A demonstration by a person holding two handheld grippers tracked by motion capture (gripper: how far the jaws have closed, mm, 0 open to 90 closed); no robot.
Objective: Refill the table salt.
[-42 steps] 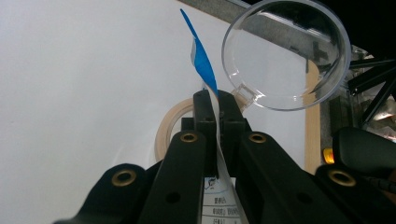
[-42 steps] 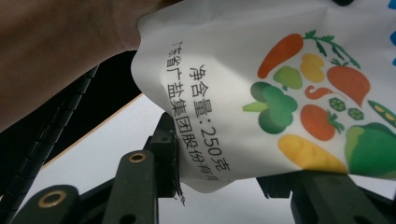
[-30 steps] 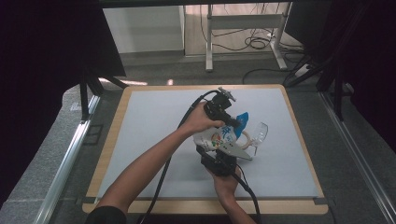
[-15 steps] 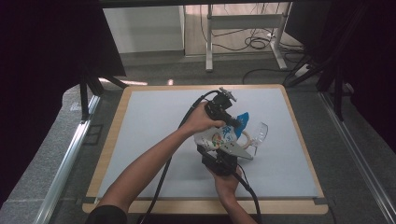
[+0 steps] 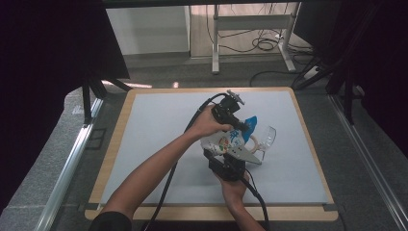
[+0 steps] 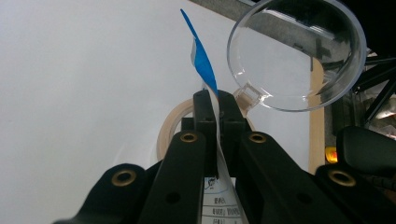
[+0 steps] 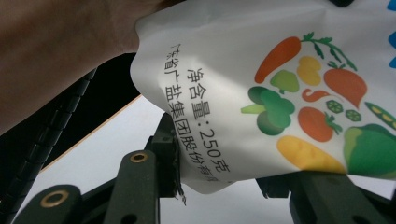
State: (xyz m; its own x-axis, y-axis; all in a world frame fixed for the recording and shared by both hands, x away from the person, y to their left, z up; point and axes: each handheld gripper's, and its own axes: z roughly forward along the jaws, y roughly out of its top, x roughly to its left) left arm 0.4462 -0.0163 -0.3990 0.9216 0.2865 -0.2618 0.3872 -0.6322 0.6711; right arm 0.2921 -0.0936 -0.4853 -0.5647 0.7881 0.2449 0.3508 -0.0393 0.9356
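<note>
Both grippers hold the pouch steady above the mat; nothing has shifted in the last second.

Toward the mat's (image 5: 159,120) near edge, the right gripper (image 5: 230,163) stays partly closed on the pouch's (image 5: 225,142) bottom edge. Beyond it, the left gripper (image 6: 215,112) stays pinched fully shut on the blue top strip, so the pouch hangs stretched between them, right of centre. Farther on, a tape ring (image 6: 170,126) and a clear lidded cup (image 6: 299,51) lie untouched. The opening pull has likely not yet begun.

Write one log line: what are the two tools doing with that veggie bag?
left tool: shut on bag's blue top | right tool: grips bag bottom | clear scoop: beyond bag | tape roll: on mat
</note>
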